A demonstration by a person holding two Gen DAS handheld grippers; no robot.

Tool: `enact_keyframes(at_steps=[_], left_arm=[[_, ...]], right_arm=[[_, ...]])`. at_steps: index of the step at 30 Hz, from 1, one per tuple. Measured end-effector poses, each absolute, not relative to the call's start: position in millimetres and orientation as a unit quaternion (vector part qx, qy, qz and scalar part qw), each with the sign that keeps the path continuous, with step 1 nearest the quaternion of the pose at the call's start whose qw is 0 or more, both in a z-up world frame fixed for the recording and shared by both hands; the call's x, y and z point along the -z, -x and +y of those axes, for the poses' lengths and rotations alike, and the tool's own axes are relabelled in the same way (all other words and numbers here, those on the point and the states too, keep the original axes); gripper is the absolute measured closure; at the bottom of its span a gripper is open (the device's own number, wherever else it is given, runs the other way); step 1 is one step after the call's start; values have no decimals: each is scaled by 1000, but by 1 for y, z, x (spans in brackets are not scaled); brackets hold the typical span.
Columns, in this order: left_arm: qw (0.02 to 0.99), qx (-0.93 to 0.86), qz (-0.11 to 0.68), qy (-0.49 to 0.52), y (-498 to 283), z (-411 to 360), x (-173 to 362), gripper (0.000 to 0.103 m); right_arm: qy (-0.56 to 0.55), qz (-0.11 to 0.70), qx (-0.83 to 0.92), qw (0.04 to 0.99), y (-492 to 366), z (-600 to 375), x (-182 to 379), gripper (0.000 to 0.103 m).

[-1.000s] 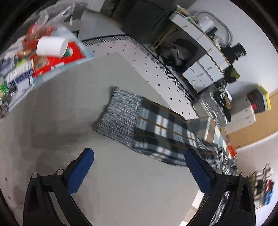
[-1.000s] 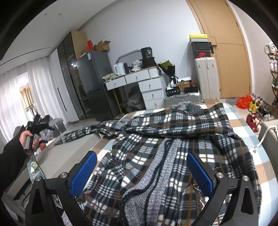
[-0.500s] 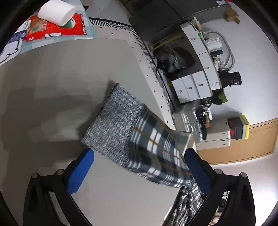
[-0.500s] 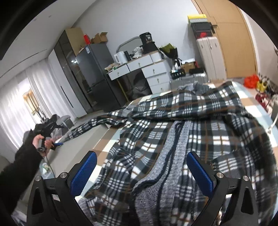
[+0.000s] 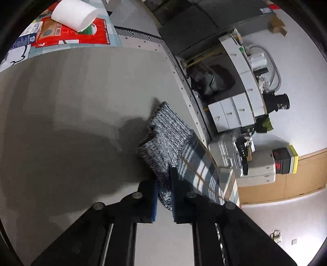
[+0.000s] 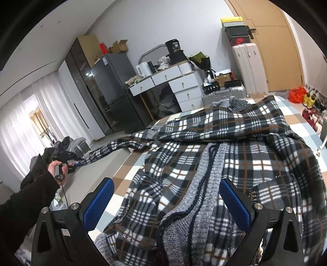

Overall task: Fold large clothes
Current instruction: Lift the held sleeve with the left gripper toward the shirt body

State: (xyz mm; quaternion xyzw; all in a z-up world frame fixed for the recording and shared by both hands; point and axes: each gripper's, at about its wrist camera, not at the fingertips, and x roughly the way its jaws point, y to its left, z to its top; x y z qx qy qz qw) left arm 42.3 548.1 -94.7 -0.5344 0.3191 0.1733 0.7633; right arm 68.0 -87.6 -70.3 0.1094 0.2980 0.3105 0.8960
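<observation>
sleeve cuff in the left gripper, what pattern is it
Marled grey knit on the sleeve cuff, plaid beyond it; clearest in the left wrist view.

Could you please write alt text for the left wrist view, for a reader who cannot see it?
The left gripper, its blue-padded fingers closed, pinches the grey knit cuff of a plaid jacket sleeve stretched across a grey surface. A white paper roll lies on red packaging at the far edge; white drawers stand beyond.

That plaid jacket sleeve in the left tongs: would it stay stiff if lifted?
Probably not. The sleeve looks like soft fleece with a knit cuff, so it would likely droop. The jacket lies rumpled, suggesting it drags and bunches.
</observation>
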Motion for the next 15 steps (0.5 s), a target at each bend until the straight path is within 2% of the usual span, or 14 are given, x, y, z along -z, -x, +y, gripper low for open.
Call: enact_keyframes(at_steps=[15], left_arm=[[826,-223,307,418,-55,527,39,102]], right_arm=[[-124,299,-309,894,-70,-91,69,0]])
